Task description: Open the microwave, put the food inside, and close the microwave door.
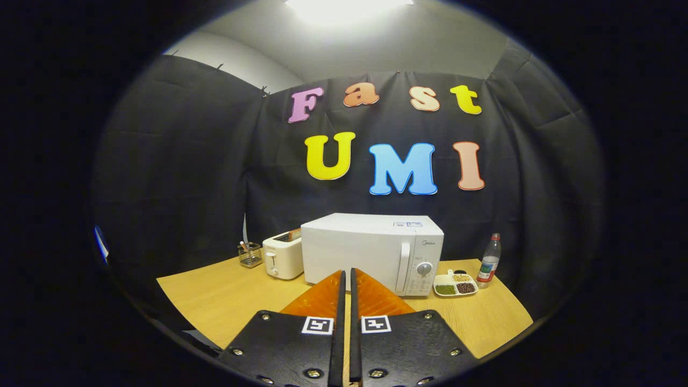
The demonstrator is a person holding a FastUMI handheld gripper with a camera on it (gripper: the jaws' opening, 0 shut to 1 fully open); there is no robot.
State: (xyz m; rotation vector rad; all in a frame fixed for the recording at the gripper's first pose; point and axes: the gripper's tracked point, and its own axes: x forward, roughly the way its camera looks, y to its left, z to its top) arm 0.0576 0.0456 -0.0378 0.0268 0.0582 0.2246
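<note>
A white microwave (371,250) stands on the wooden table (226,301) beyond my fingers, its door shut and its vertical handle (403,269) beside the control panel on the right. To the right of the microwave lies a white divided tray of food (456,285) holding green, tan and dark portions. My gripper (346,277) is shut with nothing between its fingers. It hovers over the table in front of the microwave's door, tips still short of it.
A white toaster (283,257) sits left of the microwave, with a small wire holder (250,254) of utensils further left. A plastic bottle (489,259) with a red cap stands right of the food tray. Black cloth walls close the booth behind.
</note>
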